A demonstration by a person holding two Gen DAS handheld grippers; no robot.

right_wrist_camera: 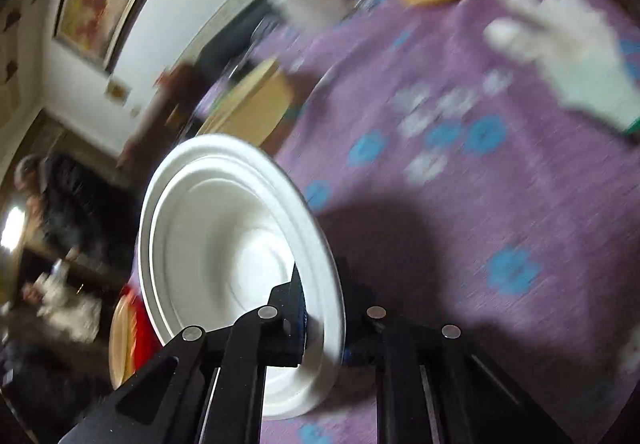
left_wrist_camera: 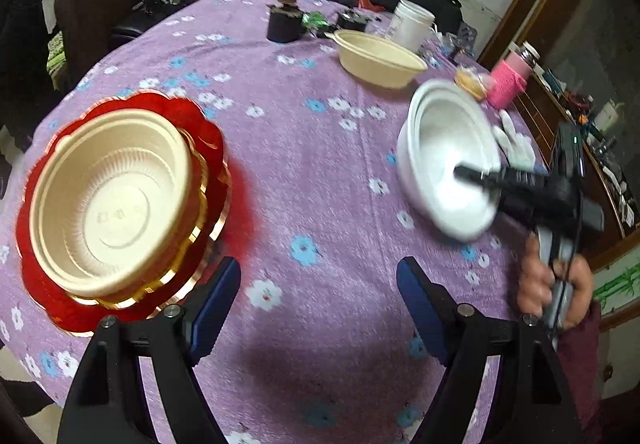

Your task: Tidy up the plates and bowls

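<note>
A cream ribbed bowl [left_wrist_camera: 112, 200] sits on a gold plate [left_wrist_camera: 196, 220] stacked on a red scalloped plate [left_wrist_camera: 192, 116] at the left of the table. My left gripper [left_wrist_camera: 320, 292] is open and empty, just right of that stack. My right gripper [left_wrist_camera: 476, 180] is shut on the rim of a white bowl [left_wrist_camera: 444, 148], holding it tilted above the table at the right. In the right wrist view the white bowl [right_wrist_camera: 232, 244] stands on edge, clamped at my right gripper [right_wrist_camera: 324, 324]. A second cream bowl [left_wrist_camera: 380, 58] sits at the far side.
A purple flowered cloth [left_wrist_camera: 304, 164] covers the round table. At the back stand a dark jar [left_wrist_camera: 285, 22] and a white cup [left_wrist_camera: 412, 24]. A pink bottle [left_wrist_camera: 510, 80], a snack packet [left_wrist_camera: 472, 82] and a white glove [left_wrist_camera: 516, 144] lie at the right edge.
</note>
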